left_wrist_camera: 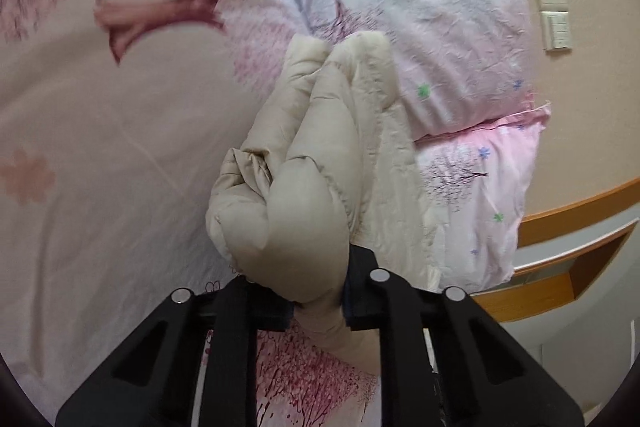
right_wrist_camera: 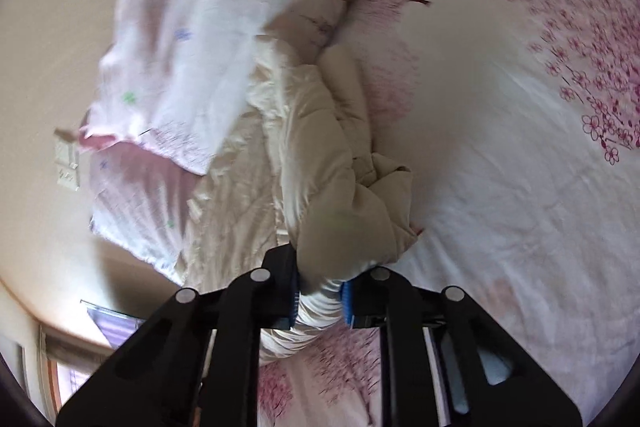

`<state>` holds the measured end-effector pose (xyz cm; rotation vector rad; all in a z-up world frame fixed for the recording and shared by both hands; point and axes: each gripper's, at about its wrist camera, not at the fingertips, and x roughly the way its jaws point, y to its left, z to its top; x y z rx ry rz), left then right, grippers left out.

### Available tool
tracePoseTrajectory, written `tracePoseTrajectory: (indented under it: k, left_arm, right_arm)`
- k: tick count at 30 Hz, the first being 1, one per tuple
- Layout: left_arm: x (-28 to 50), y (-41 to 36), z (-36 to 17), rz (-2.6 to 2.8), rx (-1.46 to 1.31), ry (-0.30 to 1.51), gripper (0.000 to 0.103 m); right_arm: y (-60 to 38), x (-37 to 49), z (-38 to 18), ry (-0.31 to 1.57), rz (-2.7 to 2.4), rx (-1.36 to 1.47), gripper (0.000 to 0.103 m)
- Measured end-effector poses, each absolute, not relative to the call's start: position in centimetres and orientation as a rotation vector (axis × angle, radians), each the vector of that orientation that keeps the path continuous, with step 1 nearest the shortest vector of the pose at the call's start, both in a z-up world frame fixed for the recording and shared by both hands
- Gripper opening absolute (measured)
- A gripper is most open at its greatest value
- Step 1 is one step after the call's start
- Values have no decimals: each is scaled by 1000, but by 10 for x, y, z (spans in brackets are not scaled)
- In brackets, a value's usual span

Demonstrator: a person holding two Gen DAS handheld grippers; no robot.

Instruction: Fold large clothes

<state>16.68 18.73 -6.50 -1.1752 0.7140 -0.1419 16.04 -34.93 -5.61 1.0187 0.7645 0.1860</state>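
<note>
A cream quilted puffer jacket (left_wrist_camera: 312, 163) lies bunched on a bed with a pink blossom-print sheet (left_wrist_camera: 100, 155). In the left wrist view my left gripper (left_wrist_camera: 316, 301) is shut on a padded fold of the jacket, which bulges up between the dark pads. In the right wrist view my right gripper (right_wrist_camera: 320, 297) is shut on another part of the same jacket (right_wrist_camera: 336, 163), a ribbed cream edge squeezed between the blue pads. The rest of the jacket runs away from both grippers toward the pillows.
Two pink and white printed pillows (left_wrist_camera: 420, 7) are stacked at the head of the bed, beside the jacket. A beige wall with a socket and switch plate (left_wrist_camera: 554, 15) stands behind. A wooden bedside shelf (left_wrist_camera: 560, 267) sits at the right. Blossom sheet (right_wrist_camera: 540, 107) spreads to the right.
</note>
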Motion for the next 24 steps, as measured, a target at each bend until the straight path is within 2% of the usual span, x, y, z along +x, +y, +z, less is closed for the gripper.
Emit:
tracePoseTrajectory:
  k: [7, 17, 20, 22, 24]
  left_arm:
    - [125, 217, -41, -134, -1140, 641, 14]
    - [50, 250, -51, -55, -1122, 647, 14]
    - [46, 251, -61, -62, -1133, 665, 19]
    - [47, 252, -64, -54, -1134, 670, 22]
    - [47, 251, -65, -48, -1124, 670, 33]
  right_arm:
    - [-328, 137, -43, 800, 319, 955, 16]
    - [-290, 81, -66, 898, 400, 758, 18]
    - [-286, 75, -68, 905, 321, 664, 35]
    - [-284, 72, -63, 891, 270, 623, 51]
    - [-280, 68, -53, 857, 208, 560, 60]
